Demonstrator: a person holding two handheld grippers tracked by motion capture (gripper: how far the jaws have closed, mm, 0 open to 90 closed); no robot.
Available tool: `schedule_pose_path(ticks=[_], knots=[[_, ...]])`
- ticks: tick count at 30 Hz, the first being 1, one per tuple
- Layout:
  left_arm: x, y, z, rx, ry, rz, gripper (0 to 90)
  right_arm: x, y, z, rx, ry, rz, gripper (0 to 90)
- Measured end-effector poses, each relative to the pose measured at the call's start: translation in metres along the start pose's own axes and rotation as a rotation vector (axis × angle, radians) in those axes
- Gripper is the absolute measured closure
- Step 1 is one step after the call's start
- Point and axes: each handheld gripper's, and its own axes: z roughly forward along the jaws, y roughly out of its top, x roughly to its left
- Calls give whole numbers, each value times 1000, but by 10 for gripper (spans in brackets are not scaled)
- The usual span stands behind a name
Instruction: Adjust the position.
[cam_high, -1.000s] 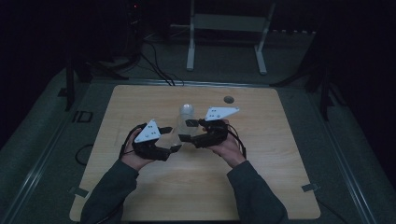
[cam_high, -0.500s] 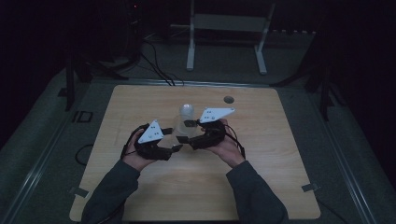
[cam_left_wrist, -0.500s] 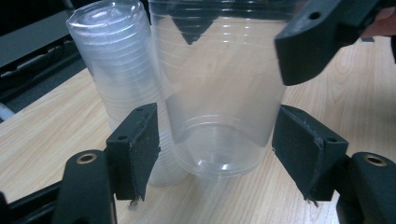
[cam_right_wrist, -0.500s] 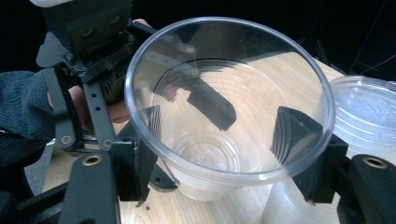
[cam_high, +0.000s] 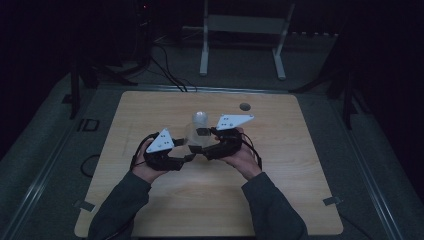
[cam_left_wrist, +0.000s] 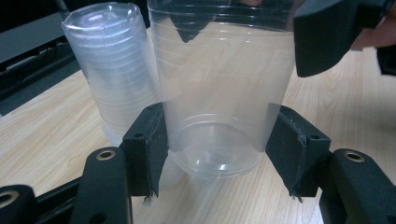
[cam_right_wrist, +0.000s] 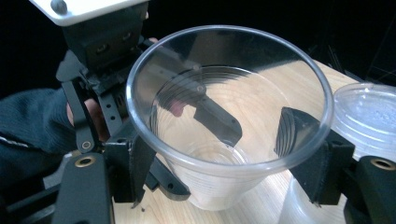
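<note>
A clear plastic cup (cam_left_wrist: 219, 93) stands upright just above the wooden table (cam_high: 300, 190). My left gripper (cam_left_wrist: 217, 154) has just been closing and is now shut on the cup near its base, both pads against the wall. My right gripper (cam_right_wrist: 224, 172) straddles the same cup (cam_right_wrist: 229, 32) below the rim. Its jaws have just been opening and its pads stand slightly off the wall. One right finger (cam_left_wrist: 327, 37) shows beside the cup's upper part. Behind the cup stands a stack of upturned clear cups (cam_left_wrist: 112, 70), also seen from above (cam_high: 200, 117). Both hands meet at mid-table (cam_high: 195, 145).
A small dark round spot (cam_high: 244, 106) lies on the table's far side. A white stand (cam_high: 240, 25) and cables (cam_high: 165, 70) are on the floor beyond the table. The stack of cups (cam_right_wrist: 364, 116) stands close to my right gripper's right finger.
The left gripper's jaws have drawn in around the cup's base. Both hands have stayed where they were.
</note>
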Motion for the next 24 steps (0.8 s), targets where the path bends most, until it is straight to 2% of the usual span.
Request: schedule_pose_path(ticks=[9, 24], knots=[[2, 0, -2, -44, -18, -27, 408, -3, 0, -2, -80, 46, 31, 267], [4, -2, -4, -101, -51, -57, 408, -5, 1, 0, -129, 75, 65, 229]])
